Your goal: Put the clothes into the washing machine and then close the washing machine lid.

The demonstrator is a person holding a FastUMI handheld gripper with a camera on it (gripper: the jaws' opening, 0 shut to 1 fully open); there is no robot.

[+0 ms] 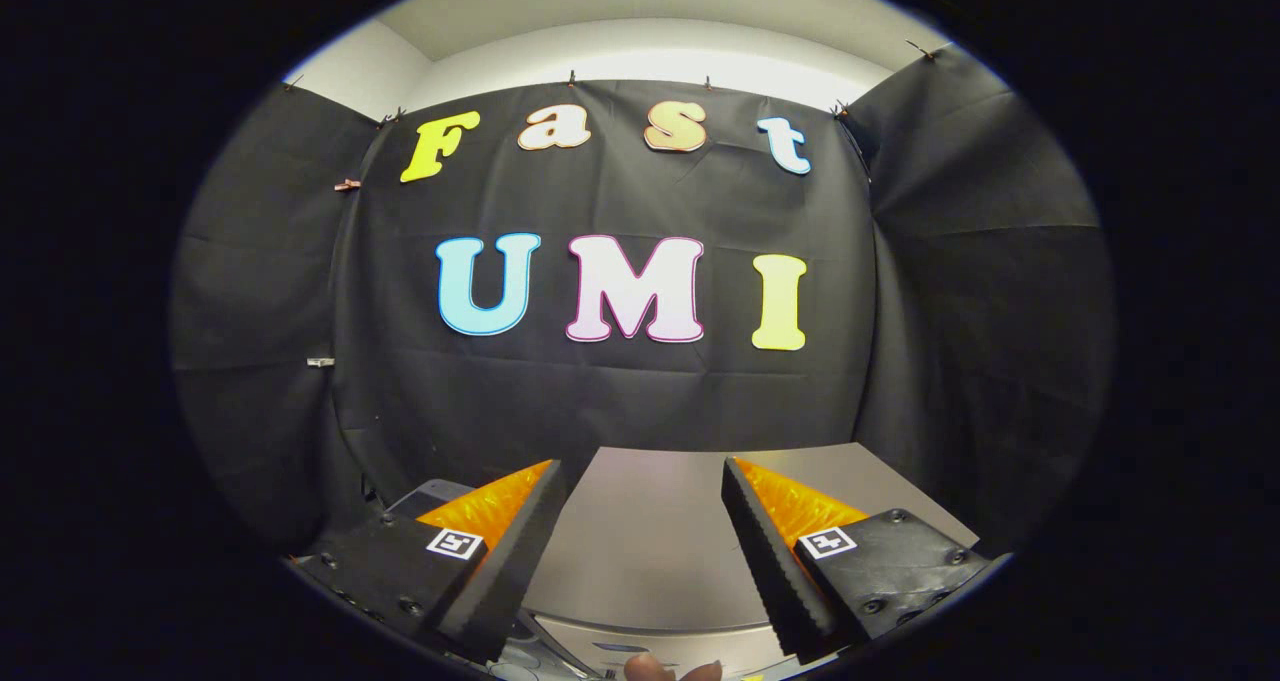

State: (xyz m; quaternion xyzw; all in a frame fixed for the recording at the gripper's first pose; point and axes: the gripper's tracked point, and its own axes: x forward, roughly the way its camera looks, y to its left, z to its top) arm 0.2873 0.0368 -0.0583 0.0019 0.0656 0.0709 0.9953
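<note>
Tongs [640, 521] spread wide apart with nothing between them, flat grey top of the washing machine [640, 531] seen between and under the tongs, black cloth wall [620, 401] standing beyond it, white wall and ceiling above the cloth

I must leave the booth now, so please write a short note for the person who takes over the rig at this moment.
Hand-held gripper: open, fingers wide apart, nothing between them, held level and facing the black cloth wall.
Washing machine: its flat grey top lies below and between the fingers, reaching to the wall; this looks like the closed lid, but I cannot be sure.
Clothes: I cannot place them from this picture.
Done: nothing that I can confirm.
Left: find the clothes, load them, close the lid.
</note>
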